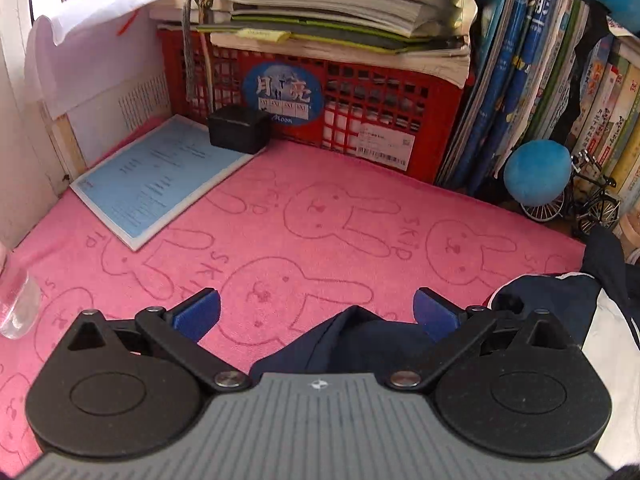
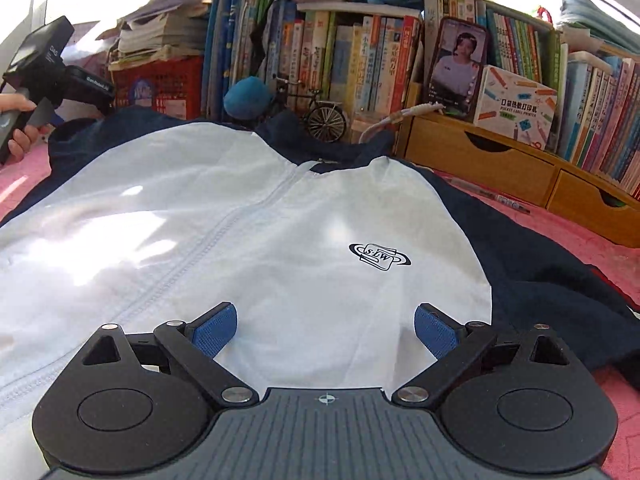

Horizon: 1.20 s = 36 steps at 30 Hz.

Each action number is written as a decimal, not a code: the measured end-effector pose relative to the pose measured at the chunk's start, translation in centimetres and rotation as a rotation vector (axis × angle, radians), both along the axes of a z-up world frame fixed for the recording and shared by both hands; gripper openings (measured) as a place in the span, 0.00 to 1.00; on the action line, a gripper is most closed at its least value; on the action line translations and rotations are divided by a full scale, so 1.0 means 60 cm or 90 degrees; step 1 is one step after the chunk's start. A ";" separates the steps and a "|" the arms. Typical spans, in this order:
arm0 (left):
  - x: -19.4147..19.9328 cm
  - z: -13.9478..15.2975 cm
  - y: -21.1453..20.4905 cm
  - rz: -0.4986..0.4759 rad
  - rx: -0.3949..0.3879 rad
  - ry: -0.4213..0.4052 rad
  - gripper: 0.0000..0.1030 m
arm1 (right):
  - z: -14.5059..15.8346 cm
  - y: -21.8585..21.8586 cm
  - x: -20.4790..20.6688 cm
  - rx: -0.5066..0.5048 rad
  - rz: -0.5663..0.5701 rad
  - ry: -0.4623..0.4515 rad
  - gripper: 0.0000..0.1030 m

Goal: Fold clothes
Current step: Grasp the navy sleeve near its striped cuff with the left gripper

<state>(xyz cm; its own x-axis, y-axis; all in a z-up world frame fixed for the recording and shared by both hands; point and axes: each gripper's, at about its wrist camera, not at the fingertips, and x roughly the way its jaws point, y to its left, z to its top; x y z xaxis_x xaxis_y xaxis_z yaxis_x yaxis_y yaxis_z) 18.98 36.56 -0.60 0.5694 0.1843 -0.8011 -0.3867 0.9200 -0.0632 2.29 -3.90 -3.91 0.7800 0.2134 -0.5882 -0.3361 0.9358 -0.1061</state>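
The white-and-navy zip jacket (image 2: pixel 248 232) lies front up and spread flat on the pink rabbit-print towel (image 1: pixel 320 216), zipper closed and sleeves out to the sides. That is the layout a fold starts from, so no fold looks made yet.

The right gripper (image 2: pixel 325 330) hangs over the jacket's lower chest with its jaws wide apart and nothing between the blue pads (image 2: pixel 212 334). The chest logo (image 2: pixel 380 258) sits just ahead of its right finger, and the navy sleeve (image 2: pixel 540 264) runs off to the right of the tool. Open and over flat cloth, it seems placed to choose a hem or sleeve edge rather than to pinch here.

The left gripper (image 1: pixel 316 314) is also spread open and empty. A navy fold of the jacket (image 1: pixel 360 340) pokes up between and below its fingers, probably the other sleeve, though the tool's body hides most of it. Ahead of it are bare towel, a blue booklet (image 1: pixel 156 184) and a red crate (image 1: pixel 360 96).
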 end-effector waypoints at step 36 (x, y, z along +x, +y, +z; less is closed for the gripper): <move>-0.333 0.216 -0.332 -0.490 0.084 -0.343 1.00 | -0.001 -0.070 0.035 0.131 -0.102 0.060 1.00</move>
